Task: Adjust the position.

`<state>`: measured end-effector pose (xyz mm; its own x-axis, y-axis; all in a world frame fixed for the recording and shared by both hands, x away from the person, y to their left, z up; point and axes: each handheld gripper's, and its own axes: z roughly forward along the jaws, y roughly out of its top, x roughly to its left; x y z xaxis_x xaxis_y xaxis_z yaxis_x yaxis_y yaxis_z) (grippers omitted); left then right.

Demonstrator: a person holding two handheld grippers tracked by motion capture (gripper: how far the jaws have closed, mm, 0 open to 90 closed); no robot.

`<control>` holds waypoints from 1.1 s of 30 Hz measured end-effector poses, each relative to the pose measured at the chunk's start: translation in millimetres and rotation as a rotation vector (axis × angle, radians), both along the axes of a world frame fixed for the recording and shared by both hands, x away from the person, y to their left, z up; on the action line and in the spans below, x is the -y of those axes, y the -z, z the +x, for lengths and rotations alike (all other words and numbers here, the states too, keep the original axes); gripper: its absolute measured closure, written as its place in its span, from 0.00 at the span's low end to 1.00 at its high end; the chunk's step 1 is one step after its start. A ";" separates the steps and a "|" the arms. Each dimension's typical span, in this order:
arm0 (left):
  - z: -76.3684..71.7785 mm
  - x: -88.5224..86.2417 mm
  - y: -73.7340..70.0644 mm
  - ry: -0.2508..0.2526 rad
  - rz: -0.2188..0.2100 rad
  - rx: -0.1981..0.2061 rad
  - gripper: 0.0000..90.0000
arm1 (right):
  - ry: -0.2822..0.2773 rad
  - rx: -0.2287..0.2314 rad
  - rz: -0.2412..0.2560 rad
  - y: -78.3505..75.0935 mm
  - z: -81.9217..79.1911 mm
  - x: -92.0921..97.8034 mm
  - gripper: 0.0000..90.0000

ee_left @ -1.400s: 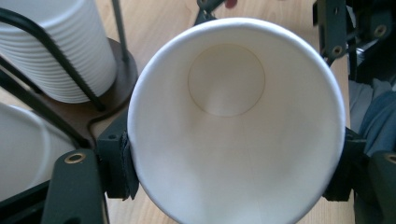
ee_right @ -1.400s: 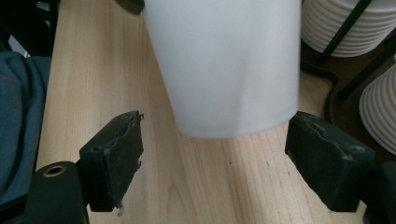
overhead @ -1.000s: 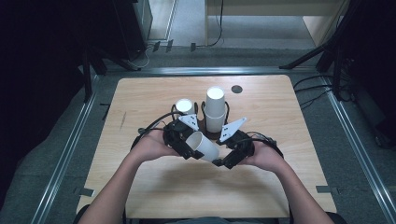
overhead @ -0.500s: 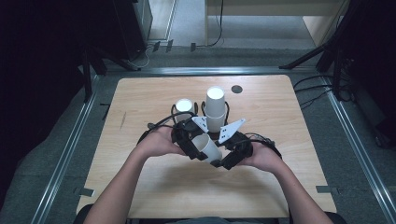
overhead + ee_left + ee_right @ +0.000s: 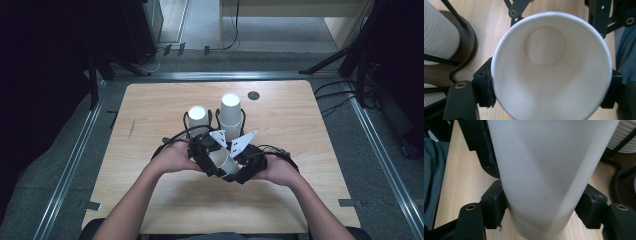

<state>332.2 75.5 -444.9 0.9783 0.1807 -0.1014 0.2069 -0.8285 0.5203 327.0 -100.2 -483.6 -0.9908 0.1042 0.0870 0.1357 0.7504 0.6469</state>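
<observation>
Both grippers pinch one white paper cup [image 5: 223, 161] held on its side above the table [image 5: 310, 130] — the left gripper [image 5: 204, 154] clamps near the rim, its camera looking into the cup's open mouth, while the right gripper [image 5: 246, 166] squeezes the outer wall nearer the base. At about twelve o'clock from the cup stand two cup stacks [image 5: 230, 116] in wire holders — one short, one taller.

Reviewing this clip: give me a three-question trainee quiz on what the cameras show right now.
1. True or false: both grippers clamp the same paper cup.
2. The left gripper view looks into the cup's: A) open mouth B) closed base C) side wall.
3. How many cup stacks stand in wire holders behind the hands?

Key:
1. True; the right gripper has its jaws on the cup's wall.
2. A.
3. Two: the short stack and the tall stack.
</observation>
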 end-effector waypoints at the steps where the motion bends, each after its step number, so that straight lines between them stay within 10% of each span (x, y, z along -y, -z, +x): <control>1: -0.3 -0.9 0.3 -0.009 -0.021 -0.008 0.22 | 0.001 -0.001 0.004 -0.7 0.2 0.3 0.36; 20: 0.8 -31.2 4.5 -0.128 -0.328 -0.043 0.12 | 0.051 -0.001 0.098 -11.8 6.4 13.3 0.36; 33: 0.1 -23.4 13.1 -0.137 -0.393 -0.059 0.29 | 0.057 -0.026 0.130 -12.6 5.9 13.8 0.36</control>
